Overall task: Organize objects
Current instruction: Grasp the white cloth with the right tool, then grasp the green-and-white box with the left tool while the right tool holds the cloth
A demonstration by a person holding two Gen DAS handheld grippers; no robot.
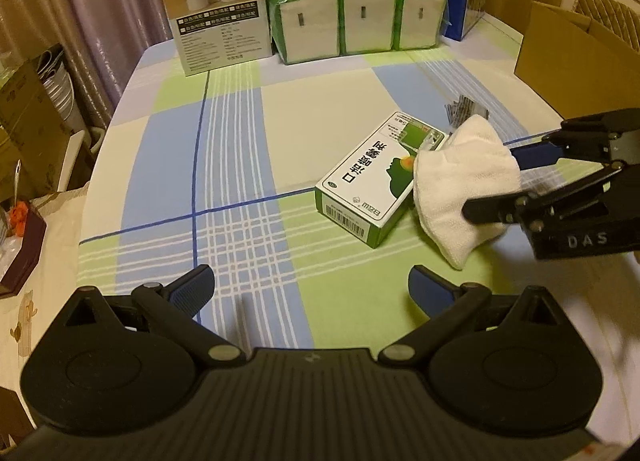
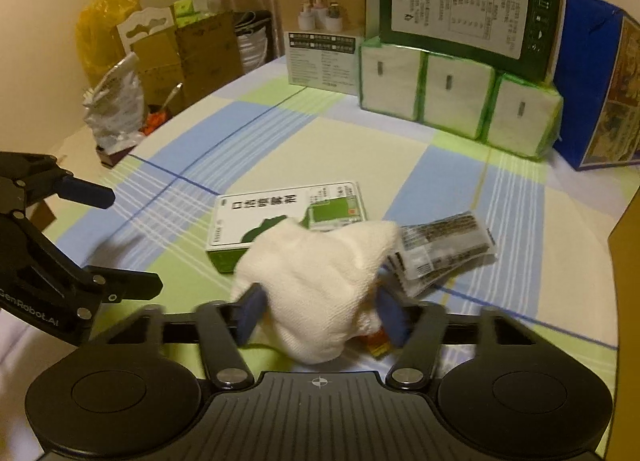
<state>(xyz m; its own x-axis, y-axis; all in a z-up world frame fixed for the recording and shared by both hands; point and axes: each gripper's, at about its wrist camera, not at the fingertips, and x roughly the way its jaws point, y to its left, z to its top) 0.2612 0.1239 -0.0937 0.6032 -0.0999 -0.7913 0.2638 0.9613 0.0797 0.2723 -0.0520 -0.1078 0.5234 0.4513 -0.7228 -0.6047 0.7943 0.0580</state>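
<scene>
A white folded cloth [image 2: 316, 281] sits between the blue pads [image 2: 250, 311] of my right gripper [image 2: 320, 315], which is shut on it just above the checked tablecloth. The cloth [image 1: 460, 181] overlaps the near end of a green-and-white medicine box [image 1: 372, 181] lying flat. A clear packet with dark print [image 2: 440, 249] lies just right of the cloth. A small red and yellow item [image 2: 376, 341] shows under the cloth. My left gripper [image 1: 312, 285] hovers open and holds nothing, in front of the box. The right gripper [image 1: 492, 185] enters the left wrist view from the right.
At the table's back stand three green-wrapped tissue packs [image 1: 360, 21] under a dark green box [image 2: 468, 13], a product carton [image 1: 216, 9] and a blue box [image 2: 596, 81]. A cardboard box [image 1: 576, 49] sits at the right. Bags and boxes [image 2: 160, 45] crowd the left edge.
</scene>
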